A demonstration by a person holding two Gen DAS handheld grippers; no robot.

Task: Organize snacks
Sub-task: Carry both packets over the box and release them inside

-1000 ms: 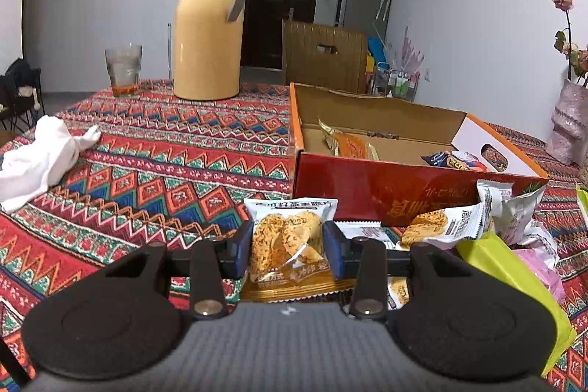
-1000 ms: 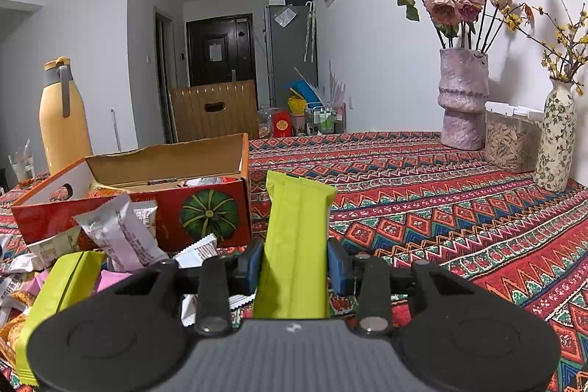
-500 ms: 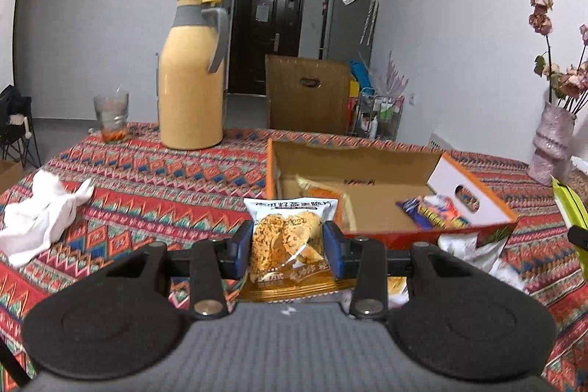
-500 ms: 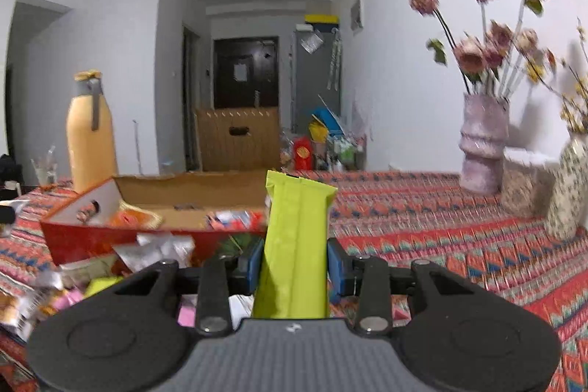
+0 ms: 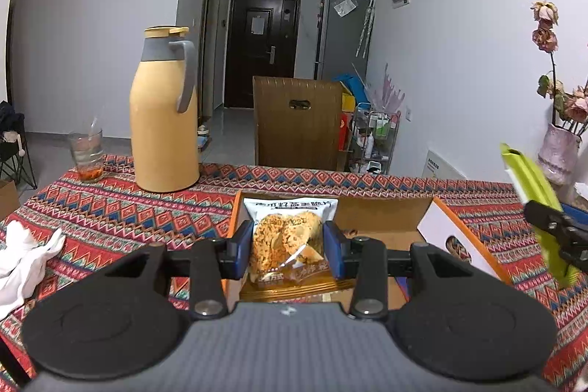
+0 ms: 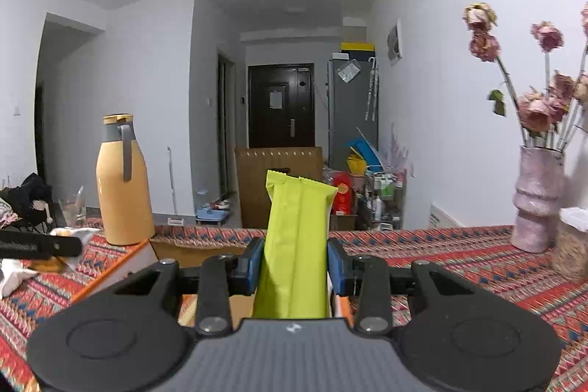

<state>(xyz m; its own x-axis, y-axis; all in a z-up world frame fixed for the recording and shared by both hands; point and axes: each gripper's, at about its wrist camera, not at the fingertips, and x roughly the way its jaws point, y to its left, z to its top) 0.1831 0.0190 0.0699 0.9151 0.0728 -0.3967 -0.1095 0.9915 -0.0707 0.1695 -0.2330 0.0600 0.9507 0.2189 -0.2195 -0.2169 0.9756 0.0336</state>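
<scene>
My left gripper is shut on a clear-and-white cracker packet, held upright above the near edge of the open cardboard snack box. My right gripper is shut on a lime-green snack bar that stands up between its blue pads. In the left wrist view that green bar and the right gripper hang at the far right, just past the box's white end flap. In the right wrist view the box lies below and left, its inside mostly hidden behind the gripper.
A tall yellow thermos jug and a drinking glass stand at the table's far left. A white cloth lies at the left edge. A pink vase with dried roses and a jar stand at the right.
Both grippers have risen with their packets and moved towards the box. The loose snacks on the table have dropped out of sight, and the views now look over the box.
</scene>
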